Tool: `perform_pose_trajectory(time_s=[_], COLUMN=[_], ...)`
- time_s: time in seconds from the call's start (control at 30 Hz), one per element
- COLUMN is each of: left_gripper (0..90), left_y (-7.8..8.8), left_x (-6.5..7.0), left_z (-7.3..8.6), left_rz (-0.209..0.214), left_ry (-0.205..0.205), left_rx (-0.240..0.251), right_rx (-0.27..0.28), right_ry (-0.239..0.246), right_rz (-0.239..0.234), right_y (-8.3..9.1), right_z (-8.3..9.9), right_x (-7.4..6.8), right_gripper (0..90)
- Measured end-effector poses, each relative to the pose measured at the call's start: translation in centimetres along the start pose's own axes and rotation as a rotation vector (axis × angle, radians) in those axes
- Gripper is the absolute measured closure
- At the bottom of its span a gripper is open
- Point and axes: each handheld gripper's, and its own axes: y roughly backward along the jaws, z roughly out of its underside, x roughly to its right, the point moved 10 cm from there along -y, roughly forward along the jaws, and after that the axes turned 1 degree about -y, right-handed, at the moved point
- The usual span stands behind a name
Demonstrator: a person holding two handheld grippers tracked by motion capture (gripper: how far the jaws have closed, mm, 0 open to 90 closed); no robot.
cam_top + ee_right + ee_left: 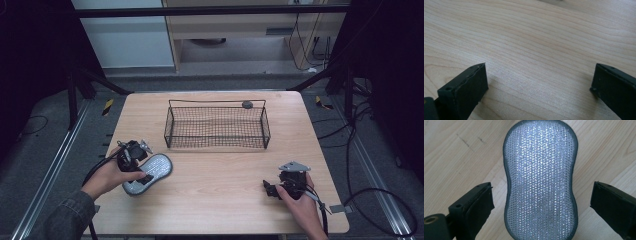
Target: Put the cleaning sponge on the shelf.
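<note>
A silver mesh scrubbing sponge (158, 165) with a grey rim lies flat on the wooden table (225, 170) at the left. My left gripper (139, 172) hangs over the sponge's near end, open, one black jaw on each side of it and neither touching. The left gripper view shows the sponge (540, 170) running lengthwise between the spread jaws of the left gripper (541, 205). At the front right of the table, my right gripper (270, 189) is held low, open, with only bare wood between the jaws of the right gripper (539, 82).
A black wire basket (217, 146) stands empty at the middle back of the table. A small dark round object (247, 104) sits at its far rim. Dark frame legs and cables surround the table on the floor.
</note>
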Motion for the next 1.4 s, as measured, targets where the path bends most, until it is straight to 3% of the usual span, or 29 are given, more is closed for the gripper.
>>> perform_pose_trajectory(time_s=[0.2, 0.37, 0.83, 1.4], left_gripper=[3.8, 3.8, 3.9, 2.4], left_y=[-1.1, -2.5, -4.2, -5.5], left_x=[-0.4, -0.4, 0.0, -0.6], left_z=[0.5, 0.8, 0.6, 1.1], left_rz=[0.006, 0.032, 0.041, 0.062], left_ry=[-0.022, 0.008, 0.002, 0.054], left_rx=[-0.039, -0.050, -0.060, -0.068], right_rx=[0.000, 0.000, 0.001, 0.000], right_ry=[0.000, 0.003, 0.003, 0.006], right_rz=[0.001, -0.002, -0.002, -0.006], right_y=[0.0, 0.0, 0.0, 0.1], right_z=[0.0, 0.0, 0.0, 0.1], right_x=[0.0, 0.0, 0.0, -0.1], right_gripper=[0.7, 0.7, 0.6, 0.7])
